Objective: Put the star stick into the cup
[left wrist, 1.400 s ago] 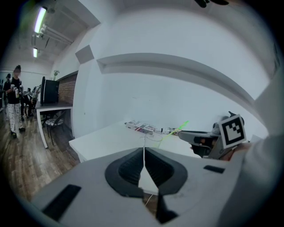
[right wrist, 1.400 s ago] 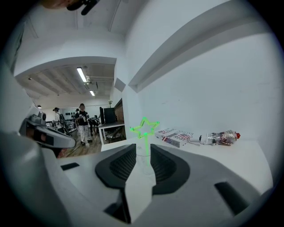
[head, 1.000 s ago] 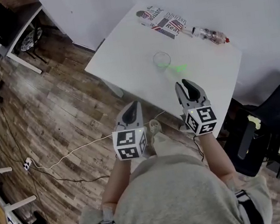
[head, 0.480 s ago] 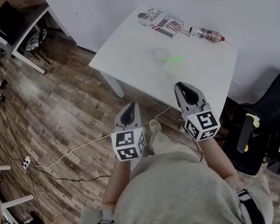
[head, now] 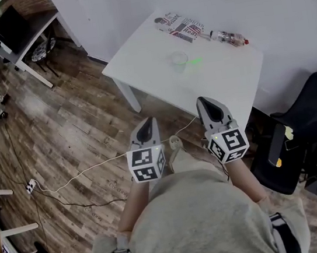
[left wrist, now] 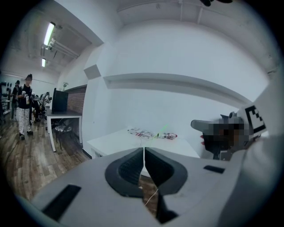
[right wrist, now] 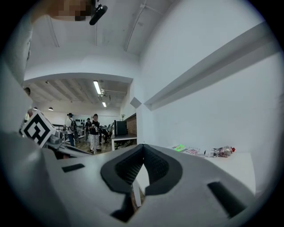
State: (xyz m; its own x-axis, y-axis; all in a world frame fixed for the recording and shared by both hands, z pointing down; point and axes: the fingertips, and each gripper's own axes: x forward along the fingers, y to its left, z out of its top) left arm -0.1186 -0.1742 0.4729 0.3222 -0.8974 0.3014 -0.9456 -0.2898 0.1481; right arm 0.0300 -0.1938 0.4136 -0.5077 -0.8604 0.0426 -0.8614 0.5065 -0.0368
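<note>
right gripper [right wrist: 143, 154]: jaws clenched pad to pad with nothing between them. A second ago they were wide apart, so this is a close on air and not a pick.
left gripper [left wrist: 144, 156]: jaws pressed together too, and empty, the same as a second ago.
where the grippers hang: both are on the near side of the cup [head: 179, 60] and well apart from it. The right gripper is about level with the near edge of the table [head: 136, 58], and the left gripper is off the table above the wooden floor [head: 70, 130].
star stick [head: 195, 61]: a small green shape lying on the table just beside the cup, on the side toward the right gripper. It is outside the cup and too small to show its star.
cup: clear and upright, with nothing in it that I can make out.
beyond the cup: a printed packet [head: 180, 25] and a bottle [head: 228, 37] lie along the far edge of the table, well clear of the stick.
shift in view: the table sits a little farther from the grippers than a second ago — the person seems to have drawn back, not reached in.
meaning for the task: nothing is picked up yet. By my reckoning the right jaws must part again and travel to the stick before any lift toward the cup.
</note>
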